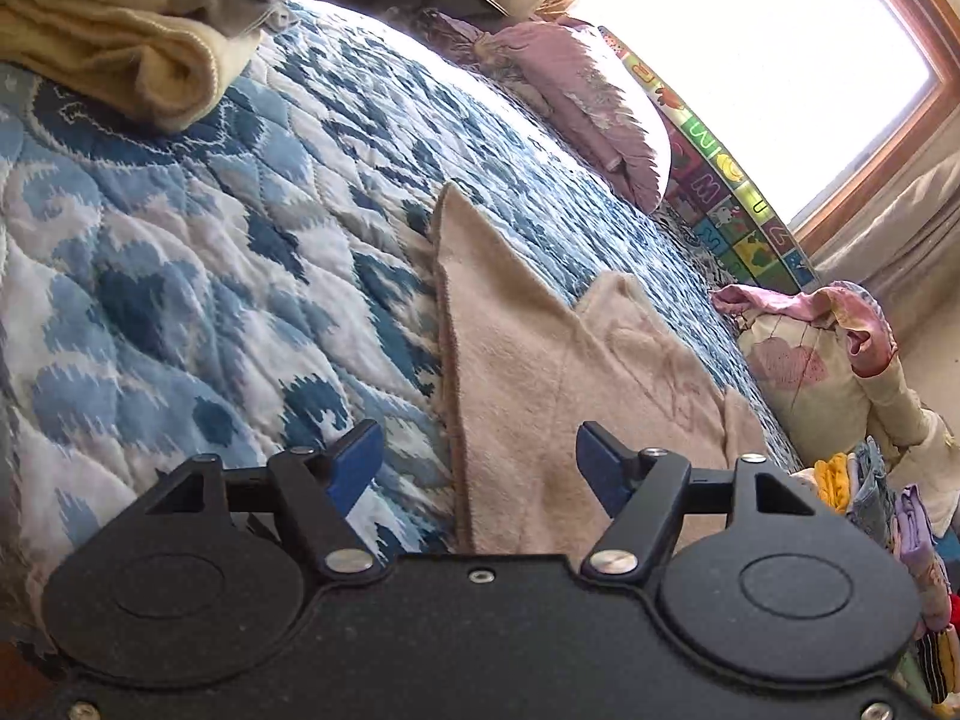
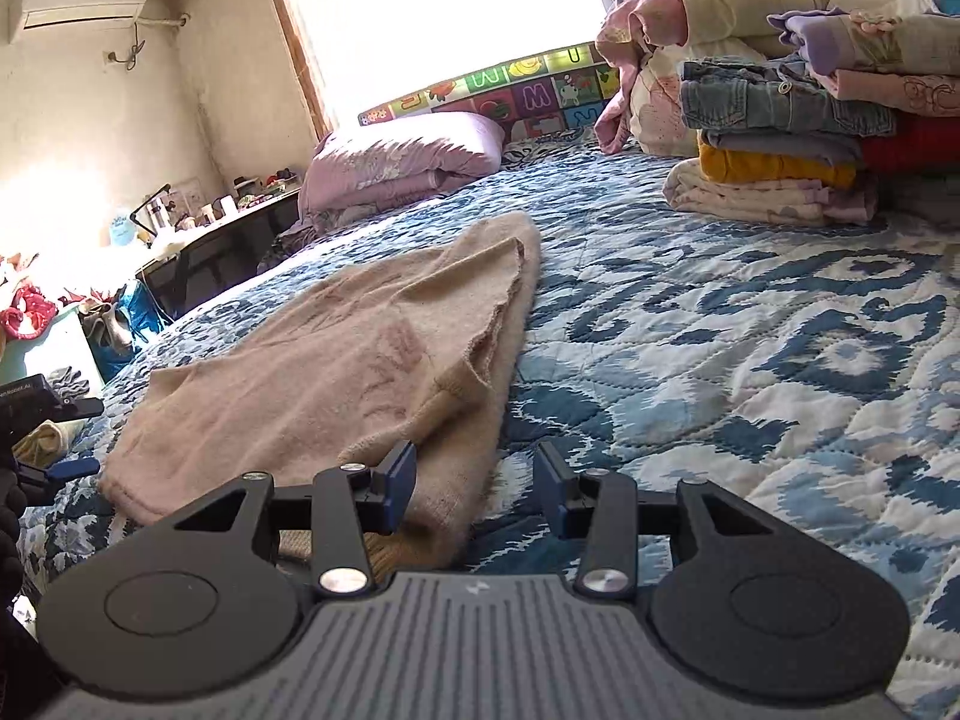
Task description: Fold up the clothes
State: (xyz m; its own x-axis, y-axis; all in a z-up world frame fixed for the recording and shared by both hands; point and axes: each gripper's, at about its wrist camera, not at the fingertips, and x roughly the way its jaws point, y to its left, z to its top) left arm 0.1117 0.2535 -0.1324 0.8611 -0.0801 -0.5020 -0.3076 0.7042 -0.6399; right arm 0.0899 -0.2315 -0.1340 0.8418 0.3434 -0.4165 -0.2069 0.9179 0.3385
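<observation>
the beige sweater lies partly folded on the blue quilted bed, let go between folds by my reading, the left hand-held gripper and right hand-held gripper both agape and empty over its near edge, so next comes pinching that edge and doubling it over.

We note strong daylight from the window, blown out white at the top of both views; fisheye bending at the edges; the quilt sharp.
</observation>
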